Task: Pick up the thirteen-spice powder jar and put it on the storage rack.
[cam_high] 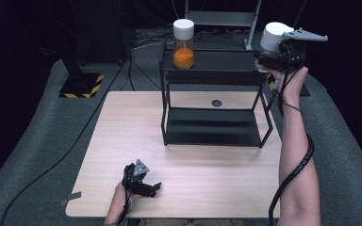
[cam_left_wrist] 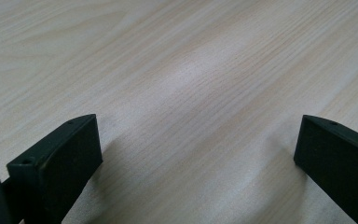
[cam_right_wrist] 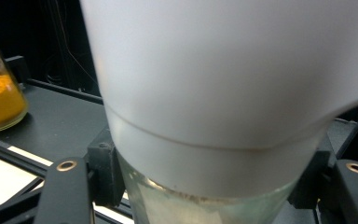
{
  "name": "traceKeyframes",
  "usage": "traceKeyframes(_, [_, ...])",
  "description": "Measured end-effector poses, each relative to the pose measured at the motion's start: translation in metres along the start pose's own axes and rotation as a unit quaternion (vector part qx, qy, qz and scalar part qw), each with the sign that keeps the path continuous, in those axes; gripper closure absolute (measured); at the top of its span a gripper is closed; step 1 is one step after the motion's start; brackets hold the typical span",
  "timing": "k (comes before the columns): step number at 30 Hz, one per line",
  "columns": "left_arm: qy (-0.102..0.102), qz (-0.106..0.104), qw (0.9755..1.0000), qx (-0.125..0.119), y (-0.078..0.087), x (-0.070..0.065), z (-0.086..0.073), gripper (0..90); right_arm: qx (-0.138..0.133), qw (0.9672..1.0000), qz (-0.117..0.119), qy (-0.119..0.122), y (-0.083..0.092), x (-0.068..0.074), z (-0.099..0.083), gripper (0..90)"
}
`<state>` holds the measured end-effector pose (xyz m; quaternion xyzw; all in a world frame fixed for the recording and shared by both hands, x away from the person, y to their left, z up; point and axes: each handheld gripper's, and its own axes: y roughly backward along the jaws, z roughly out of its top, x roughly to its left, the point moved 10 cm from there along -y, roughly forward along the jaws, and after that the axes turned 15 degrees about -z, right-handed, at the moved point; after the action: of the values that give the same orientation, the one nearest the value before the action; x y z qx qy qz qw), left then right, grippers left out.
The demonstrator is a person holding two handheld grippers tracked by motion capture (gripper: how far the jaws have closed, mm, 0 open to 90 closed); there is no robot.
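Right gripper clamped on a white-capped glass jar, raised at the far right end of the black shelf rack, not yet set beside the orange-powder jar; left gripper wide apart, idle near the table edge.

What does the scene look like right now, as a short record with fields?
right gripper: shut on a white-capped jar, held up at the right end of the rack's top shelf
left gripper: fingers open, nothing between them, low over the table
rack: black, two shelves, on the table
orange jar: upright on the top shelf, left side
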<state>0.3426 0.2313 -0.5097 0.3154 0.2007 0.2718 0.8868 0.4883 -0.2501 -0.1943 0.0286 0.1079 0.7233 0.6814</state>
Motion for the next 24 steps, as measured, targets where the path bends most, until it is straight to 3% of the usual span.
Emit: traceKeyframes(24, [-0.001, 0.000, 1.0000, 0.000, 0.000, 0.000, 0.000, 0.0, 0.031, 0.9994, -0.010, -0.010, -0.027, 0.000, 0.003, 30.3])
